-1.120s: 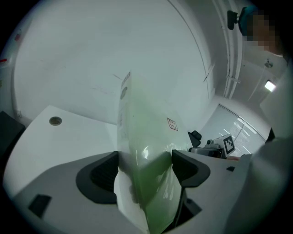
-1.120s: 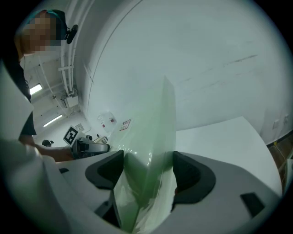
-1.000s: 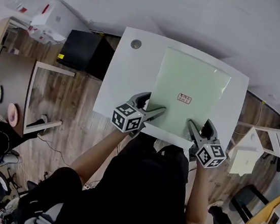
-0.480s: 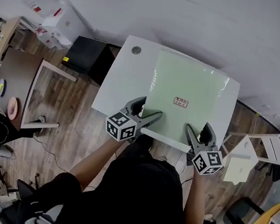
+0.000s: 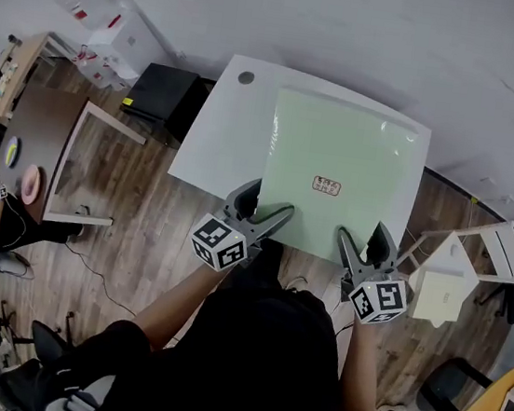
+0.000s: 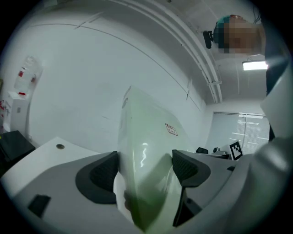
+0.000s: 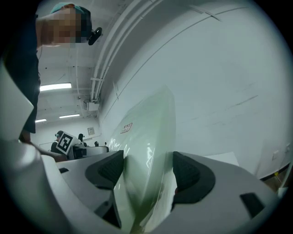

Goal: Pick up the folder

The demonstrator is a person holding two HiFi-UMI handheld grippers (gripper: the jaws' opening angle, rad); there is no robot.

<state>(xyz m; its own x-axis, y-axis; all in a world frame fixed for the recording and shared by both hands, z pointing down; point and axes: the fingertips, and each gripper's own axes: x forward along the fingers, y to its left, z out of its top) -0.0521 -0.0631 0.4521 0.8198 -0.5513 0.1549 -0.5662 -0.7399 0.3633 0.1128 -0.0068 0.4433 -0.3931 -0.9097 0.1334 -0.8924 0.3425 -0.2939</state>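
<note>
**Grip geometry on the pale green translucent plastic folder (image 5: 339,154), both clamps on the same edge**

Quick notes on how it sat at this point. The left gripper (image 5: 271,202) was clamped on the folder's near edge close to the left corner. The right gripper (image 5: 363,233) was clamped on that same edge close to the right corner. Each gripper view showed the sheet pinched between the two dark pads (image 6: 104,171), so neither tool was open or empty.

The bit that mattered: the whole folder ran away from both tools, out over the white rectangular table (image 5: 218,148) toward the plain white wall (image 5: 401,40). Its long axis pointed away from the person, and the small printed label (image 5: 326,186) was on the upper face, toward the near end. Neither hand was nearer than the other, since they sat side by side on one short edge, well apart.

In the gripper views the sheet rose up out of the jaws and bowed a little, so it looked floppy to me. I reckon it was already off the table at the near end. I couldn't tell whether the far edge was touching the tabletop. My guess is the next move needed both hands rising evenly, or the unsupported far end would sag or twist
</note>
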